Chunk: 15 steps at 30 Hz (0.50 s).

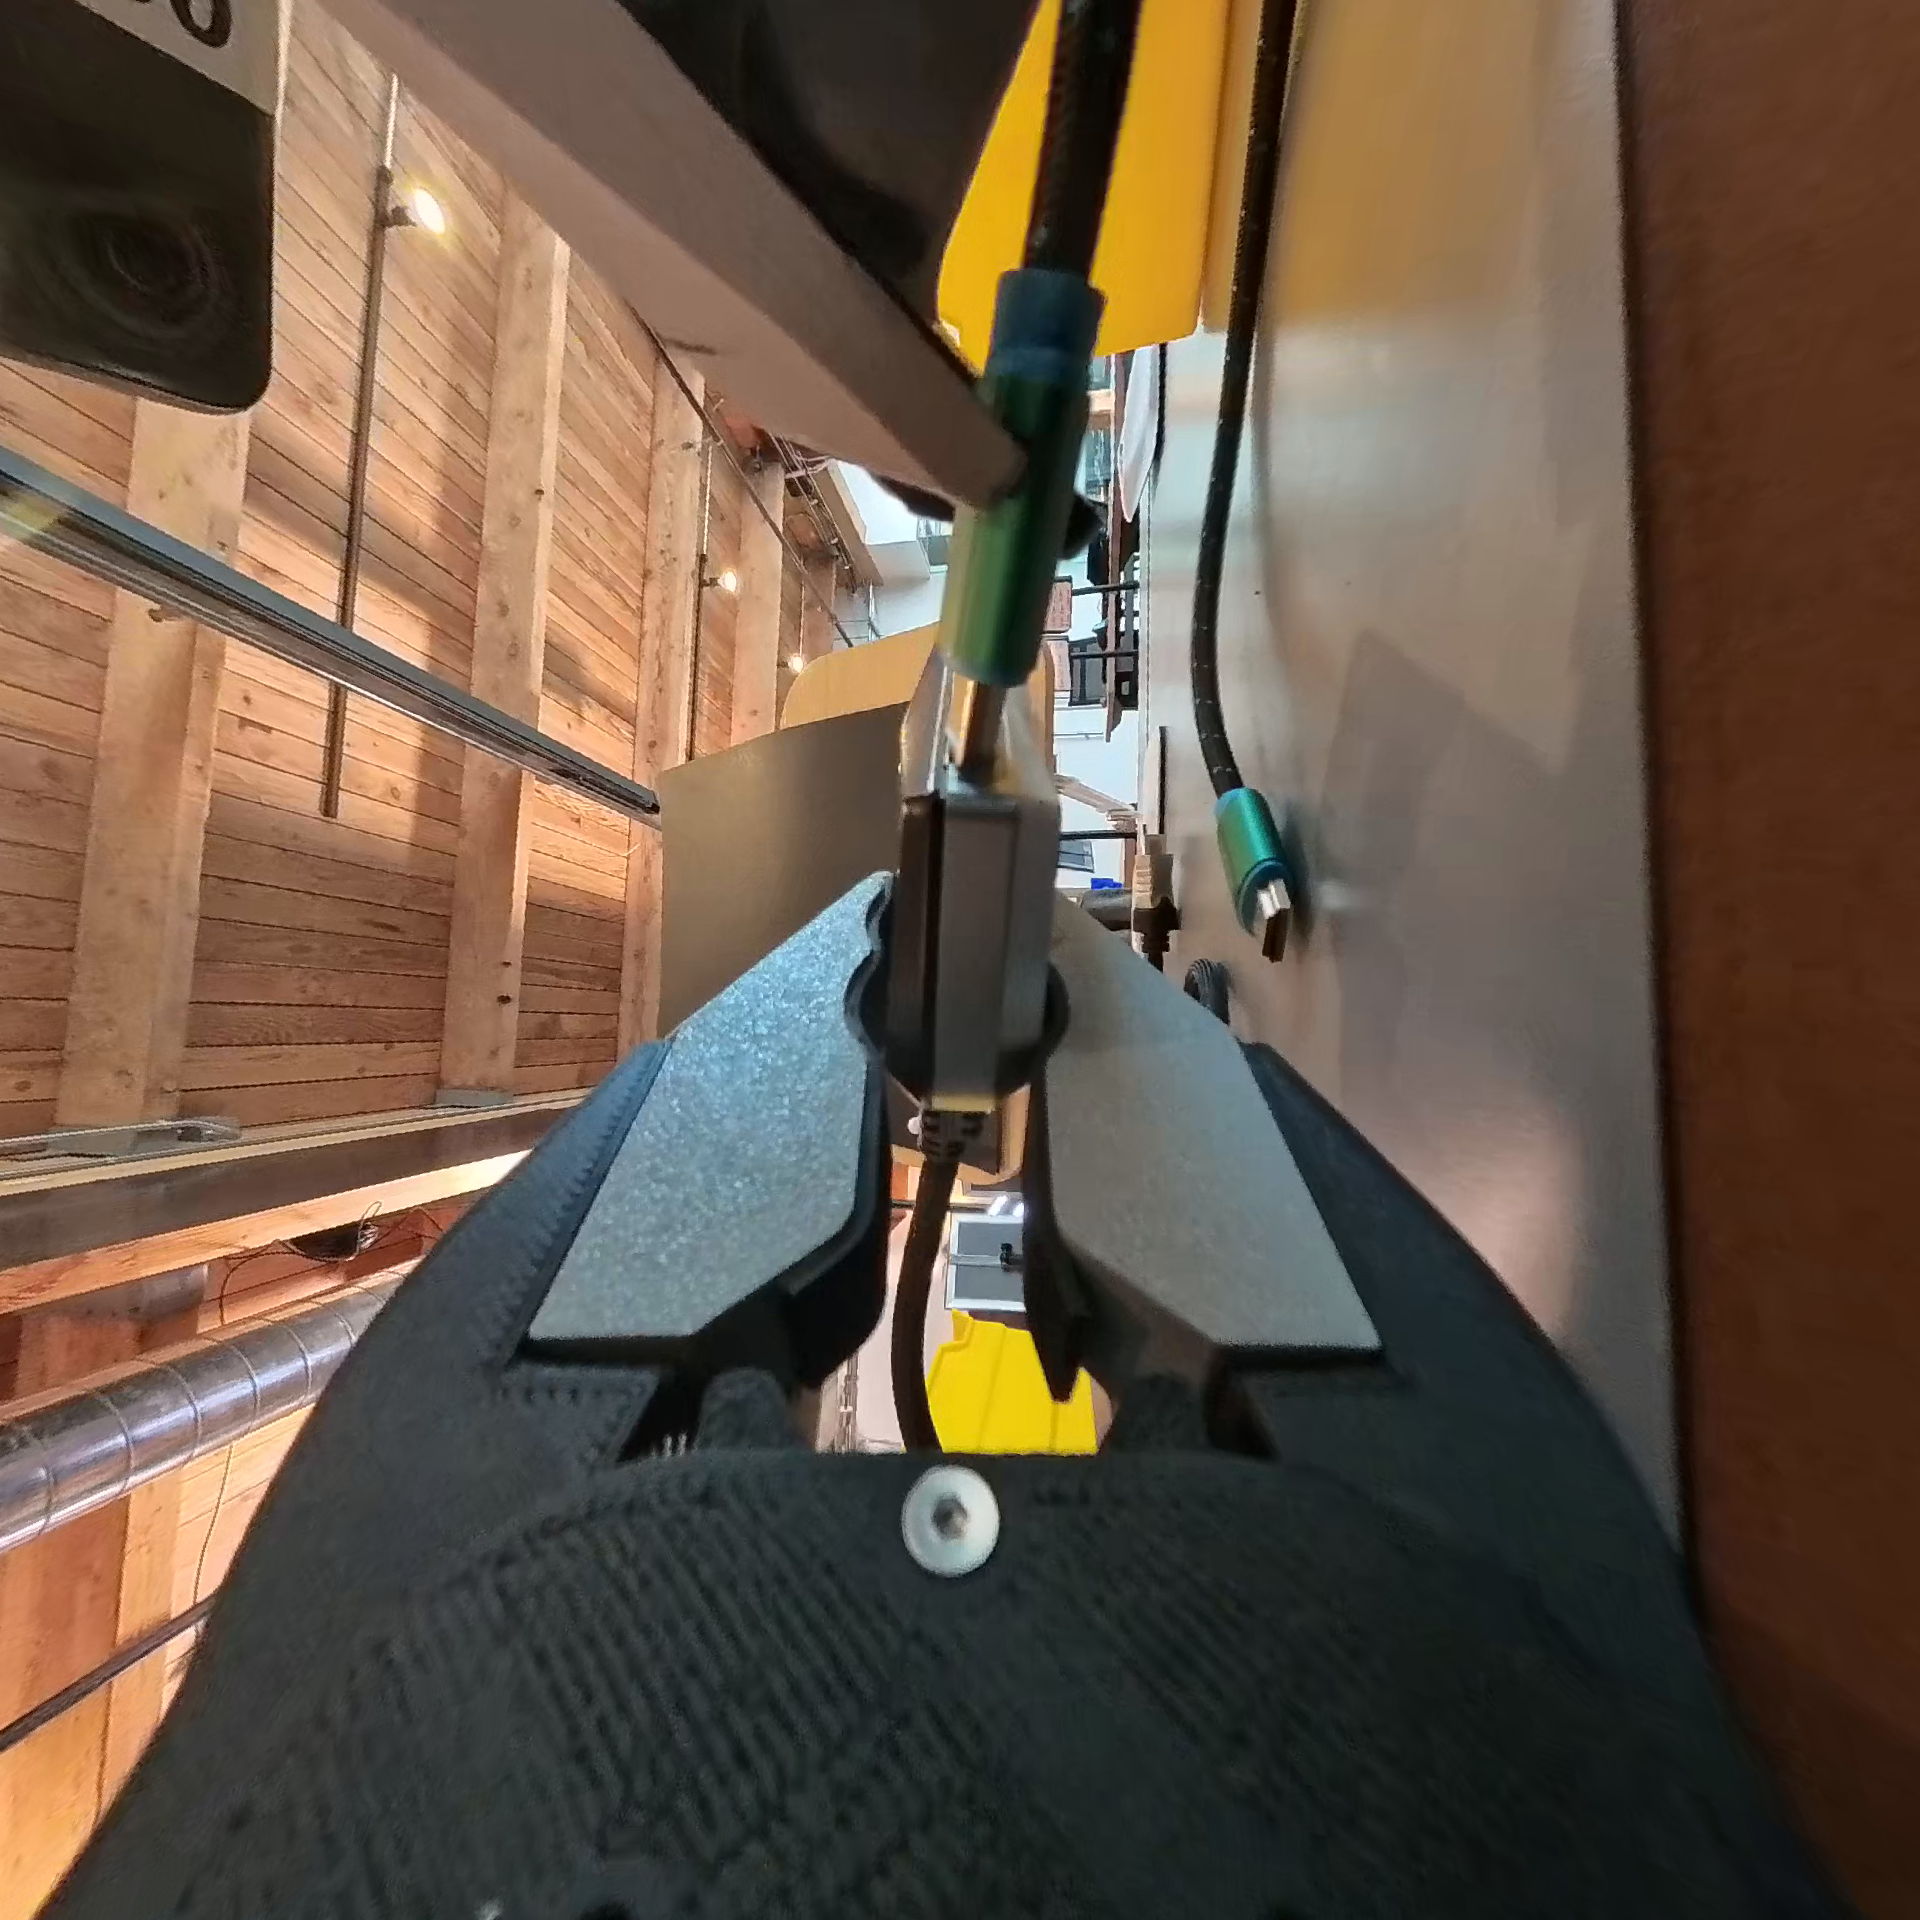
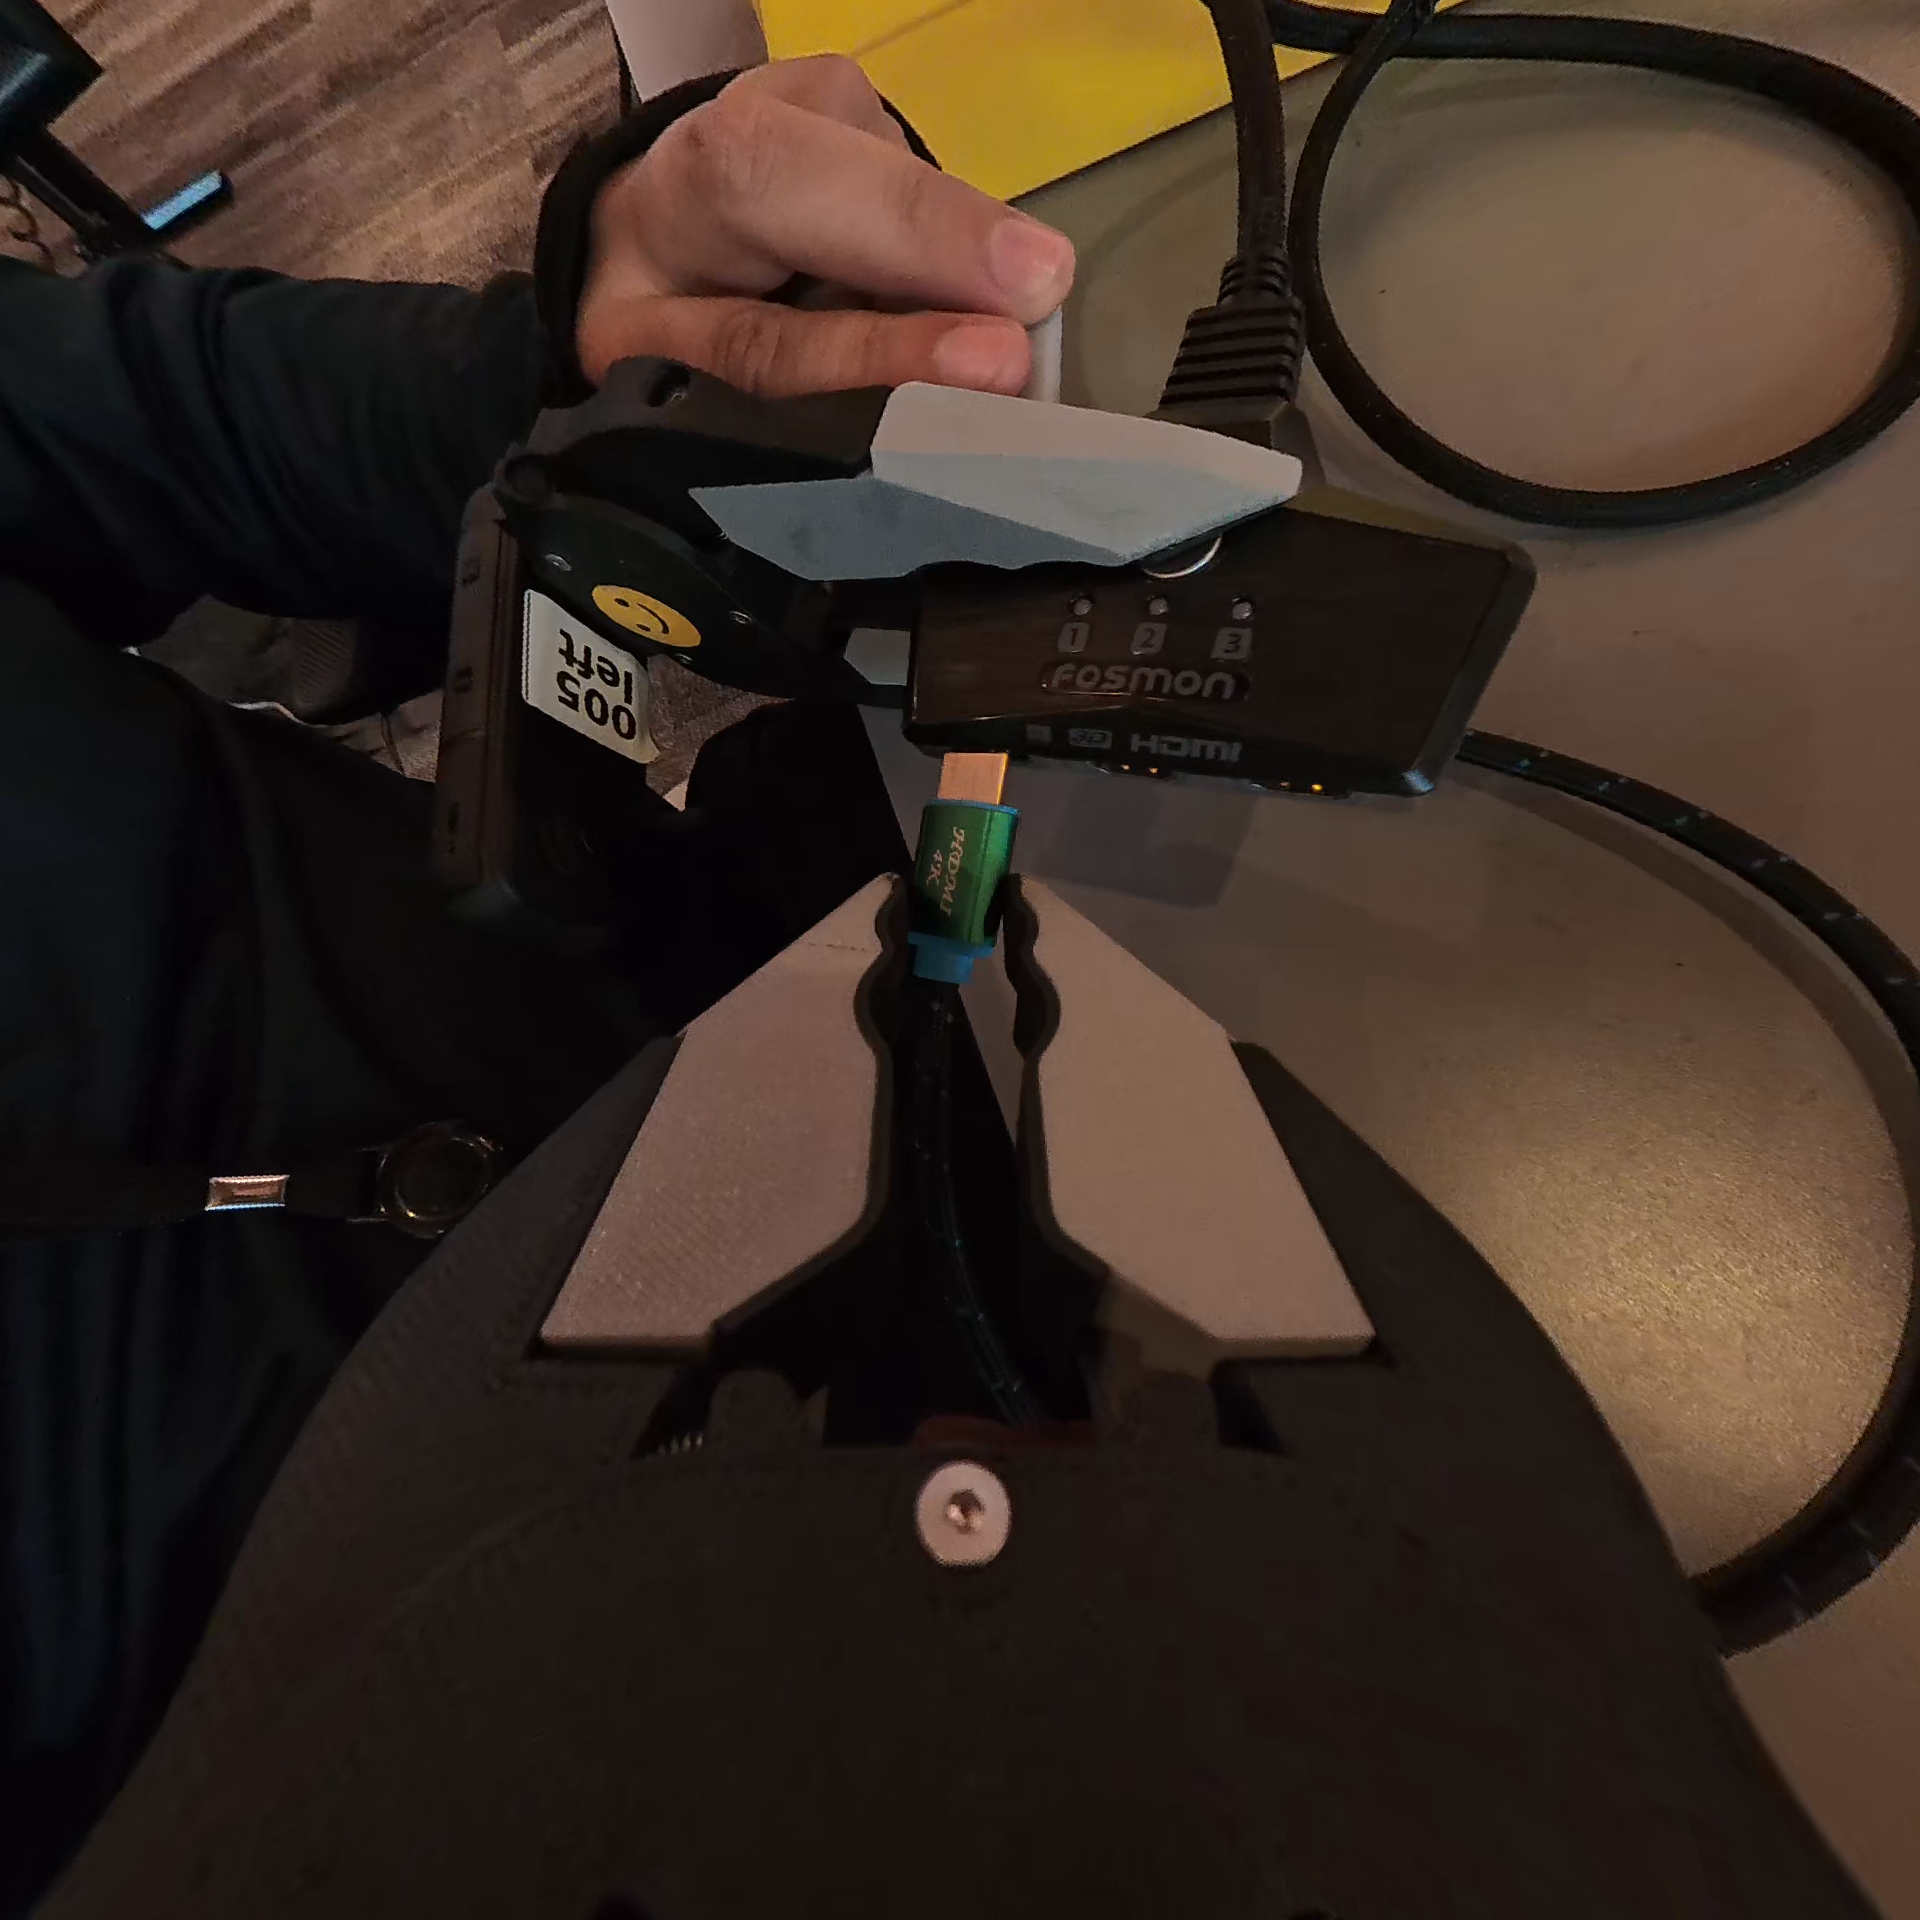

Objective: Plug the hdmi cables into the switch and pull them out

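My left gripper (image 1: 961, 940) is shut on the black HDMI switch (image 1: 971, 935), held edge-on above the table; it also shows in the right wrist view (image 2: 1216, 665), gripped by the left gripper's grey fingers (image 2: 1039, 499). My right gripper (image 2: 954, 894) is shut on a green HDMI plug (image 2: 961, 862), whose gold tip (image 2: 974, 777) sits at the switch's leftmost port, partly in. The same plug (image 1: 1013, 520) shows in the left wrist view above the switch. A second green plug (image 1: 1252, 857) lies loose on the table. A thick black cable (image 2: 1242, 312) is plugged into the switch's far side.
The grey round table (image 2: 1558, 1039) carries looping black braided cables (image 2: 1558, 208). A yellow surface (image 2: 1039, 83) lies beyond the table edge. A person's hand (image 2: 810, 239) and dark sleeve hold the left gripper. Wooden walls and metal rails (image 1: 312, 644) fill the left wrist view.
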Available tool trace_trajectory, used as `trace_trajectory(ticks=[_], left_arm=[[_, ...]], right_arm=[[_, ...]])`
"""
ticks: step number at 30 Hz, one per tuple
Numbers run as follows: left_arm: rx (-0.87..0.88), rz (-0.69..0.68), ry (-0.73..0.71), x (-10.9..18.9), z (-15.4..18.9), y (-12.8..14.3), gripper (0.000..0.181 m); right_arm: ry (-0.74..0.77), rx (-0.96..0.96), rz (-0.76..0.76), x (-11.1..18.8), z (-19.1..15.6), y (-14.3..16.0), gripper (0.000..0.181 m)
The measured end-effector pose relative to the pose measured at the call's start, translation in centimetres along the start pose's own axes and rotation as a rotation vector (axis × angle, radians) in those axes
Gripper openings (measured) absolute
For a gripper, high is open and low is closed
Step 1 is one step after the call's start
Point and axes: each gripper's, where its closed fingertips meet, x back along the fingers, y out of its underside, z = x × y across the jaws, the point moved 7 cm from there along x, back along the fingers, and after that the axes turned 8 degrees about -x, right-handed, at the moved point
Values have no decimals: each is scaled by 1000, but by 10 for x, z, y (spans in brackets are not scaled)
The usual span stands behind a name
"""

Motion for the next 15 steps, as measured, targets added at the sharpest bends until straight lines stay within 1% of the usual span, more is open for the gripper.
trace_trajectory(ticks=[8, 15], left_arm=[[0, -12, 13, -1, 1, 1, 20], [10, -9, 18, -1, 1, 1, 20]], right_arm=[[-30, -66, 17, 0, 4, 0, 15], [-40, -72, 22, 0, 5, 0, 15]])
